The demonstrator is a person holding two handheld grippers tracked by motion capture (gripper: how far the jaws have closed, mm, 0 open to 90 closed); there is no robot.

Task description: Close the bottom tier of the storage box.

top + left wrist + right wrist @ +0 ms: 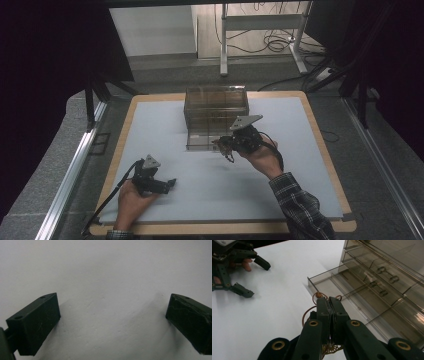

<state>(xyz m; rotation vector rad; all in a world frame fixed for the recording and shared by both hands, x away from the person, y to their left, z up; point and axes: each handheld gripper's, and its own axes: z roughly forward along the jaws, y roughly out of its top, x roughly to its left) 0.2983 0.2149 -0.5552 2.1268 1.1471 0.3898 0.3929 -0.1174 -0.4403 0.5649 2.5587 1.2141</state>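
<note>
High view: right gripper (pixel 223 145) carries a thin gold chain (pixel 229 156) at the smoky drawer cabinet's (pixel 216 107) pulled-out bottom drawer (pixel 199 142). Left gripper view: jaws wide, empty. Right gripper view: jaws clamped on chain (pixel 310 310), probably jewellery; lower it inside the compartment before releasing. No legible writing.

Seen from above the person's side, the smoky transparent plastic drawer cabinet (pixel 216 116) stands mid-table; the right gripper view faces it (pixel 384 285) closely, the left gripper view looks away at bare tabletop.
</note>
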